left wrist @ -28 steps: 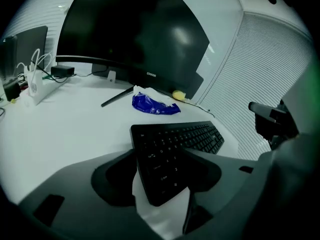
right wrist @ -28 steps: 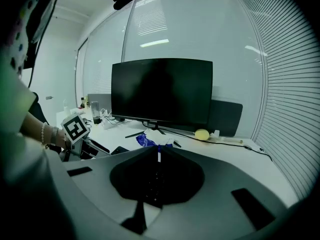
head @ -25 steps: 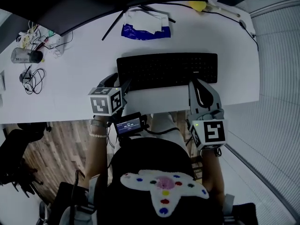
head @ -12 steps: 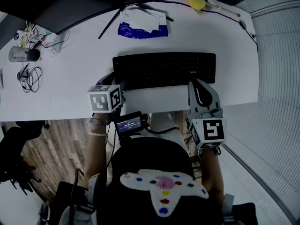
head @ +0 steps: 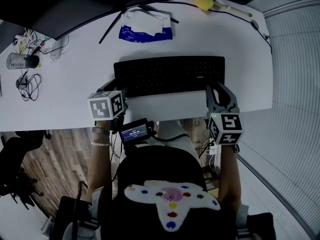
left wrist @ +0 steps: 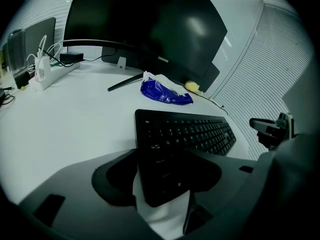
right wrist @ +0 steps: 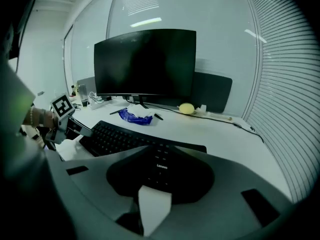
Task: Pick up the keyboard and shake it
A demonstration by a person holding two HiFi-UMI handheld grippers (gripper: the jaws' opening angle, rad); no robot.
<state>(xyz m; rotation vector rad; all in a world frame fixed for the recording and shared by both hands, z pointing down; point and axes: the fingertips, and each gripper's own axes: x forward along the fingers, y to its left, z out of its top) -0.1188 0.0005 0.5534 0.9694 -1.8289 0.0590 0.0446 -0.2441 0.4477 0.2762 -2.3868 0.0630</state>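
At desk (head: pixel 60 96) edge, with left tongs (left wrist: pixel 162 184) clamped on keyboard (head: pixel 170 74) and right tongs (right wrist: pixel 157 184) opening round its other end, seemingly setting down: next, unclamp left, withdraw both.

Lenovo on keyboard (right wrist: pixel 125 136), coocaa on monitor (left wrist: pixel 150 29)

Head view steeply down on desk (head: pixel 75 94); gripper views low, facing monitor (left wrist: pixel 150 29); keyboard (head: pixel 170 74) shared

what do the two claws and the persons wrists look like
The left claw and right claw are grey, each carrying a white cube with black square markers. A small lit screen sits behind the left one; a pale bead bracelet circles that wrist.
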